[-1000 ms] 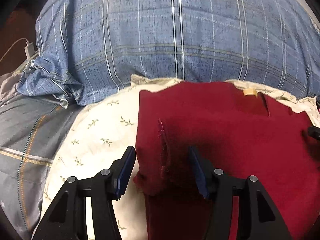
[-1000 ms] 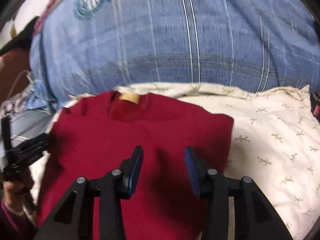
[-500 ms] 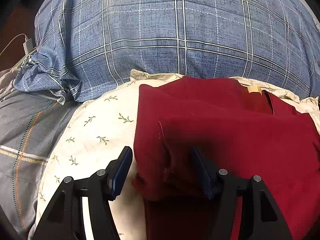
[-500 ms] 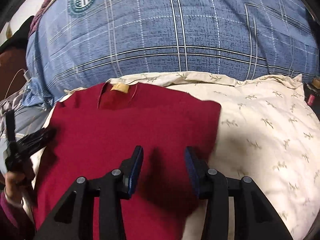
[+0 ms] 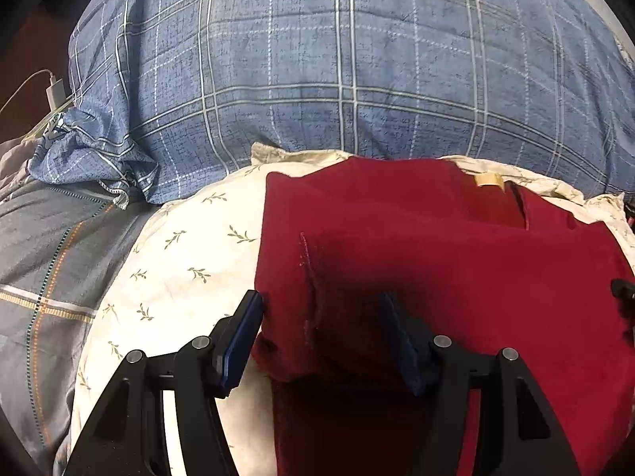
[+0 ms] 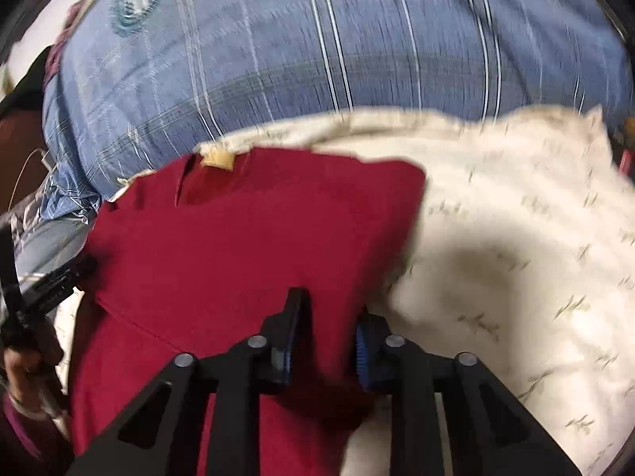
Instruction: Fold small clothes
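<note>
Your red shirt (image 5: 456,261) is lying on the cream pillow (image 5: 186,261), collar and tan tag (image 5: 490,179) pointing away from you toward the blue plaid pillow (image 5: 337,59), its long axis running from you toward that pillow. Your left gripper (image 5: 321,329) is sitting wide open, straddling the folded left edge without pinching it. Your right gripper (image 6: 325,337) is looking closed down on the shirt's right edge, cloth bunching between the pads, though motion blur is smearing that view. The hem is being cut off below both frames, and the sleeves are lying tucked out of sight.
</note>
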